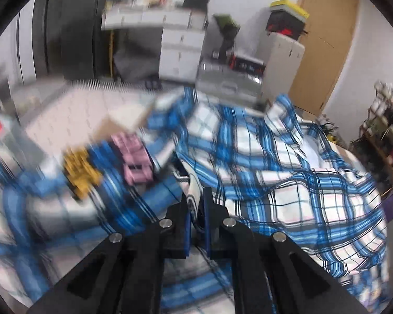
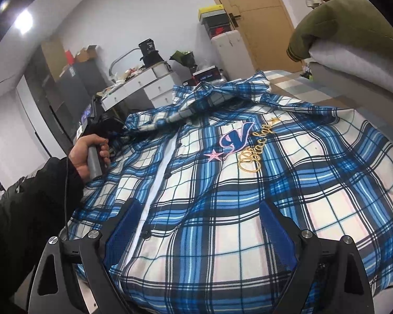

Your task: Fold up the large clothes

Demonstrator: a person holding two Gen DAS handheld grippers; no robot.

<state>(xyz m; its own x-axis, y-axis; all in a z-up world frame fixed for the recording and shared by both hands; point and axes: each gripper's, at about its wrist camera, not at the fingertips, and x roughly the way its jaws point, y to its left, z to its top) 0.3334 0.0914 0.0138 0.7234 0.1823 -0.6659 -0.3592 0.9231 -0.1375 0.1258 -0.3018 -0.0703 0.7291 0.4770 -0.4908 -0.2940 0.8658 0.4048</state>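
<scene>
Cluttered bedroom walls frame my view: a wooden door [image 2: 262,21], a white dresser [image 2: 144,83] with drawers and stacked shoe boxes [image 2: 214,21] stand behind the bed [image 2: 296,83] where I work. My left gripper [image 1: 196,204] has its black fingers pressed almost together, and a fold of the plaid shirt [image 2: 235,196] is pinched between the blue pads [image 1: 188,225]; that view is smeared with motion blur, so I cannot tell just which edge of the cloth is caught. From the right wrist view I see the person's left hand [image 2: 87,154] wrapped round the grey handle, a black sleeve [image 2: 26,204] trailing behind it, with the gripper's front end at the rumpled sleeve-and-collar area on the shirt's left side. My right gripper [image 2: 200,233] stands spread wide, its blue pads [image 2: 123,233] hovering just above the lower front of the shirt, with the button placket running between them. The blue, white and black checked shirt lies front-up across the bed, its embroidered blue letter [image 2: 235,137], pink star [image 2: 214,155] and gold script [image 2: 254,154] on the chest. Beyond it, at the right, an olive garment [image 2: 340,26] sits on folded grey bedding [image 2: 359,62].
</scene>
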